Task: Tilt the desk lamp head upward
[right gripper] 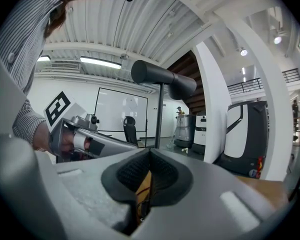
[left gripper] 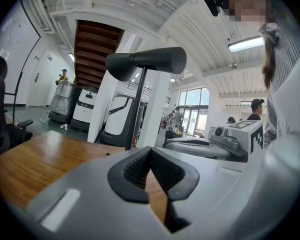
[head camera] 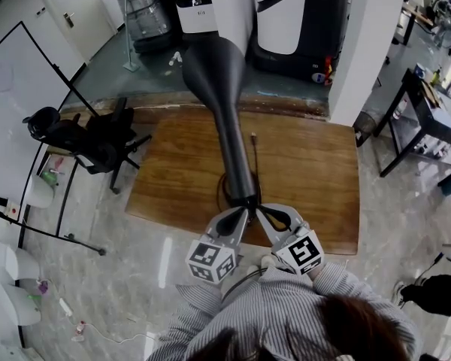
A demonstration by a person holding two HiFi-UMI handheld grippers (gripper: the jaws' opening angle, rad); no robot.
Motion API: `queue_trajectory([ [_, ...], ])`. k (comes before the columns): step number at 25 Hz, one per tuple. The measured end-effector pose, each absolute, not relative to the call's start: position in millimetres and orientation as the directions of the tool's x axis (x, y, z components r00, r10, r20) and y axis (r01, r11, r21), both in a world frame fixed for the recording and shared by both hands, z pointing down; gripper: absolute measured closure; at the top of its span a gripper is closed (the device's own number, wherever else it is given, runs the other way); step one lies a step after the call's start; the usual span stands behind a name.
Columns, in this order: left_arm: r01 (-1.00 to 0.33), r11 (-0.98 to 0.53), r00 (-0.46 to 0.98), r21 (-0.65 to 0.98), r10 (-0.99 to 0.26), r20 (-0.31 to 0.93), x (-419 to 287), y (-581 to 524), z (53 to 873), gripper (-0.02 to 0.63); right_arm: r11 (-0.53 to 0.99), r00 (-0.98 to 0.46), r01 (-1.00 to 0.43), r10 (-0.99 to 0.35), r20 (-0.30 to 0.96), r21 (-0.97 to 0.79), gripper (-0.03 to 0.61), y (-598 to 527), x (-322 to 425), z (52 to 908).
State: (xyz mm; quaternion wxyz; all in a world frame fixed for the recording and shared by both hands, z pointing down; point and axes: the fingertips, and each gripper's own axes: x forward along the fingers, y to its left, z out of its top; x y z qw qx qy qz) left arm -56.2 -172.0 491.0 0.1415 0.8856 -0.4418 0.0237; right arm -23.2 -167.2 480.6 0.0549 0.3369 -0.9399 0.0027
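Head view looks down on a warm brown, wood-grained counter (head camera: 316, 171) with rounded corners, standing on a glossy pale floor. The desk lamp rises from the counter's 6 o'clock edge. Its matte black lamp head (head camera: 214, 66) is a long, smooth shape that flares wide toward 12 o'clock. A thin dark cable (head camera: 254, 156) runs along the wood beside it.

The left hand-held gripper (head camera: 243, 210) and the right hand-held gripper (head camera: 261, 213) point toward 12 o'clock, their grey tips close on either side of the lamp's foot. Whether they touch it cannot be told from here. Each carries a white cube with black square markers. A black office chair (head camera: 83, 138) stands at the counter's 9 o'clock side.

In the left gripper view, the left hand-held gripper (left gripper: 150, 156) has its ribbed black pads pressed together with nothing between them. The lamp head (left gripper: 147, 63) lies roughly level on a slim straight stem (left gripper: 136, 109) beyond the tips, at 12 o'clock.

In the right gripper view, the right hand-held gripper (right gripper: 149, 159) is likewise closed and empty. The lamp head (right gripper: 162, 78) sits above it on the stem (right gripper: 160, 114), with a whiteboard (right gripper: 122, 109) behind.
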Motion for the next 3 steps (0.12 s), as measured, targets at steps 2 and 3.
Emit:
queue_trajectory([
  [2,-0.79,-0.569,0.607,0.228,-0.776,0.169,-56.2,-172.2,491.9,0.607,0.774,-0.768,-0.632,-0.631,0.107,0.032,0.577,-167.3,-22.9,481.3],
  [3,-0.791,-0.568,0.606,0.227,-0.777,0.17,-56.2,-172.5,492.2,0.607,0.775,-0.769,-0.631,-0.631,0.108,0.033,0.577,-167.4,-22.7,481.7],
])
